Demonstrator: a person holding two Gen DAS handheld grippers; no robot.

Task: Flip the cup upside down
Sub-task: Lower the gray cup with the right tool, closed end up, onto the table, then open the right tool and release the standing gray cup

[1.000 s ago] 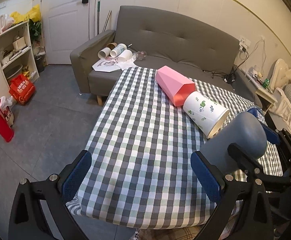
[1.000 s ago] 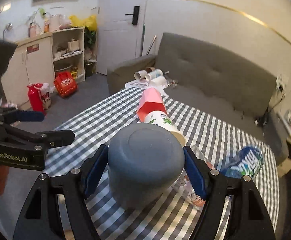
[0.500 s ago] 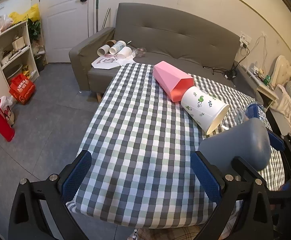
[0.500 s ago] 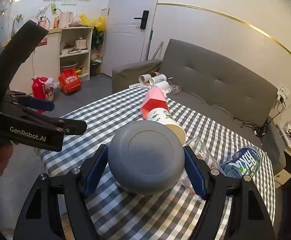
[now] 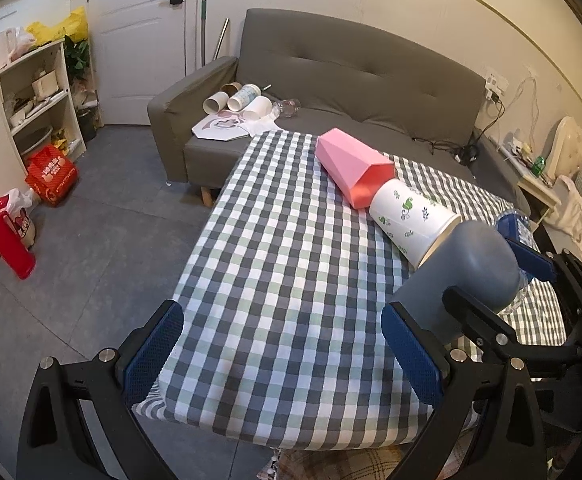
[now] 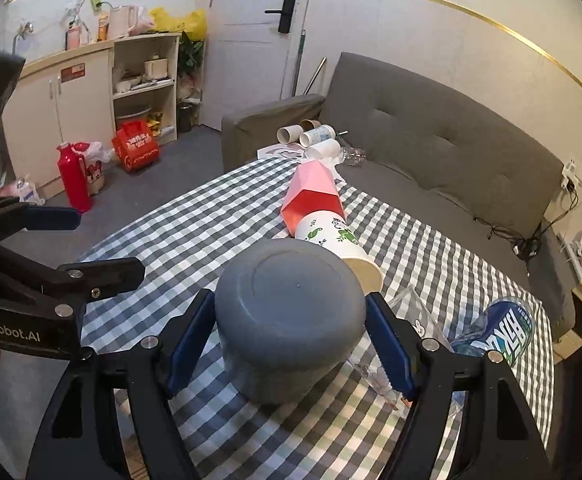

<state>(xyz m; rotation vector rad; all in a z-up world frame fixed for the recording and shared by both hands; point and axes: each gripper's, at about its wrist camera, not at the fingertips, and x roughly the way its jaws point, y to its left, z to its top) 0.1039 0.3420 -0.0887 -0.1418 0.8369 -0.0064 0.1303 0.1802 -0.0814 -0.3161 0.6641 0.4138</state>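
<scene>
Grey cup (image 6: 289,312) now tipped base-up, clamped between right gripper (image 6: 291,344) pads; left gripper (image 5: 283,354) wide.

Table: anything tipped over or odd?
Yes. The pink cup, the white leaf-print cup and a blue-label bottle all lie on their sides on the checked cloth. The right tool holds the grey cup tilted, base toward the camera.

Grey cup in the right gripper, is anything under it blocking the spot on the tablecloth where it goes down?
Nothing visible does. The grey cup, bottom up in the right gripper, has bare checked tablecloth below.
</scene>
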